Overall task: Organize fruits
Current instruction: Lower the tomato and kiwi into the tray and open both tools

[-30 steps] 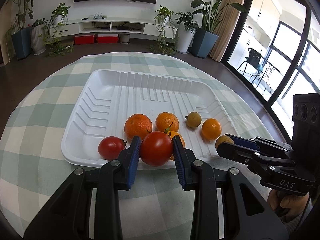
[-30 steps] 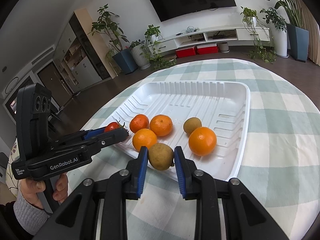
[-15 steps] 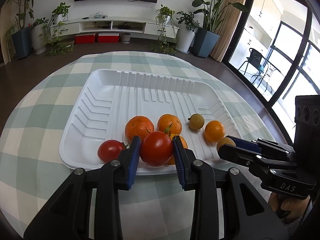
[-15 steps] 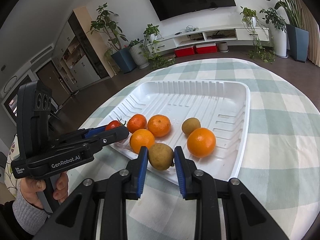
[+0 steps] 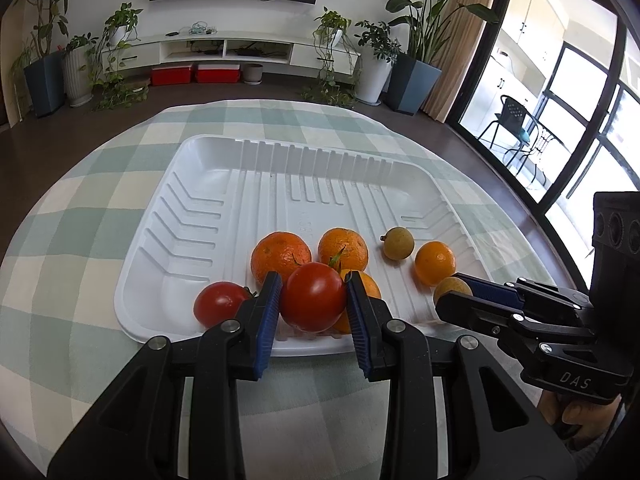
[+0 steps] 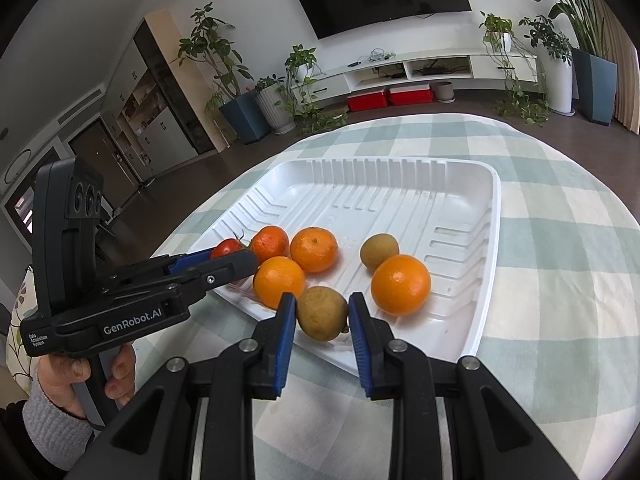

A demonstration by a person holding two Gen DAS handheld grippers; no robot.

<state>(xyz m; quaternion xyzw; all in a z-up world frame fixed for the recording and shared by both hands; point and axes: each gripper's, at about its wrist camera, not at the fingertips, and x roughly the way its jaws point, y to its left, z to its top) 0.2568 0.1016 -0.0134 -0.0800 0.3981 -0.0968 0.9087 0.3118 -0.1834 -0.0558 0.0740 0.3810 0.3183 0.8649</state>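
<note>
A white ribbed tray lies on the checked tablecloth and holds several oranges, a second tomato and a brown-green round fruit. My left gripper is shut on a red tomato just above the tray's near edge. My right gripper is shut on a brown-green round fruit over the tray's near rim, next to a big orange. The right gripper also shows at the right of the left wrist view. The left gripper also shows at the left of the right wrist view.
The round table's checked cloth surrounds the tray. Beyond the table edge are dark floor, potted plants, a TV shelf and a glass door on the right.
Both grippers have moved slightly forward over the tray's near edge, still holding their fruit. The fruits in the tray have not moved.
</note>
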